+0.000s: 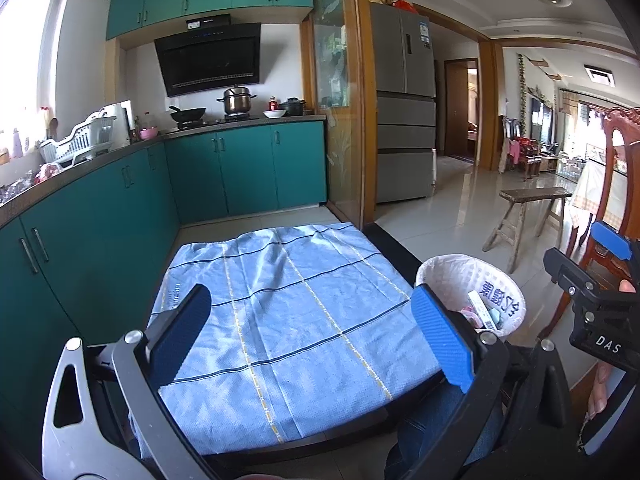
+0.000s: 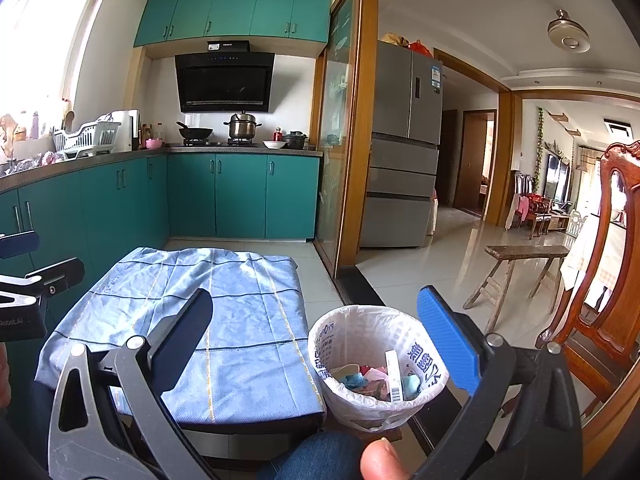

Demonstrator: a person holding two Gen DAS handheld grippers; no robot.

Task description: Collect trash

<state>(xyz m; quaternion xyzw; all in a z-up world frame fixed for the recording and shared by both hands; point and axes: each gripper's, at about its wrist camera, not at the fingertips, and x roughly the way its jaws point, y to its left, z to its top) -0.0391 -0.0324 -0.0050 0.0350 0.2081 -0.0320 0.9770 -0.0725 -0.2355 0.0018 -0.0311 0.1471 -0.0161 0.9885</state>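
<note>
A small bin lined with a white printed bag (image 2: 376, 364) stands on the floor at the right of a low table covered by a blue checked cloth (image 2: 208, 320). Inside the bin lie several scraps: a white barcoded box, pink and teal wrappers. In the left wrist view the same bin (image 1: 472, 292) shows behind the right finger. My left gripper (image 1: 308, 336) hovers open above the blue cloth (image 1: 288, 300), nothing between its blue pads. My right gripper (image 2: 320, 344) stands open over the table's right edge and the bin, holding nothing. No loose trash shows on the cloth.
Teal kitchen cabinets (image 2: 100, 208) run along the left and back, with a stove and pots on the counter. A wooden stool (image 2: 520, 272) and a carved red chair (image 2: 604, 280) stand right. A grey fridge (image 2: 404, 148) sits behind a glass sliding door. A person's jeans-clad knee (image 2: 320, 456) is below.
</note>
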